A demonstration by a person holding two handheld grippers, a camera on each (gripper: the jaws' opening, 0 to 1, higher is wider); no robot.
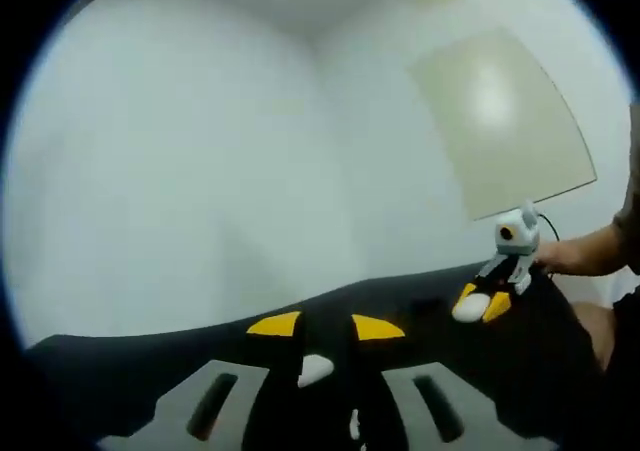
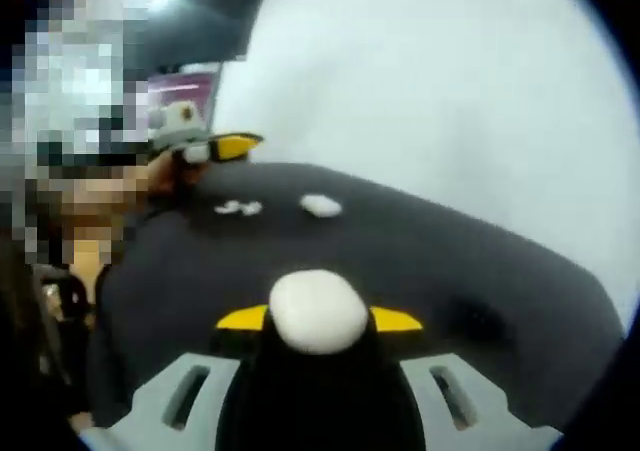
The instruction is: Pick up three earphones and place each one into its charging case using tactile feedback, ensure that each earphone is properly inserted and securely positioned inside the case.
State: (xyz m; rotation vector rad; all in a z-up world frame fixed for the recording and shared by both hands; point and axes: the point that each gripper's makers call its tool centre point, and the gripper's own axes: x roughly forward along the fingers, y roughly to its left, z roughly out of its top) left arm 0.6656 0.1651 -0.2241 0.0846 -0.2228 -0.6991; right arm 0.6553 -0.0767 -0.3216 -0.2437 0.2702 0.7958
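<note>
Right gripper [image 2: 318, 319] clamped on rounded white charging case [image 2: 318, 311], left gripper [image 1: 325, 326] jaws parted above black tabletop [image 1: 150, 371], small white earphone [image 1: 316, 369] between.

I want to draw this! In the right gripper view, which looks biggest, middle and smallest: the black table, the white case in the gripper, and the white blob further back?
1. black table
2. white case, though it sits nearest the camera, which enlarges it
3. white blob

The table [image 2: 450, 261] wears matt black cloth. The case [image 2: 318, 311] looks like smooth white plastic, faintly glossy. The tongs [image 1: 325, 327] have matt grey plastic with yellow tips.
</note>
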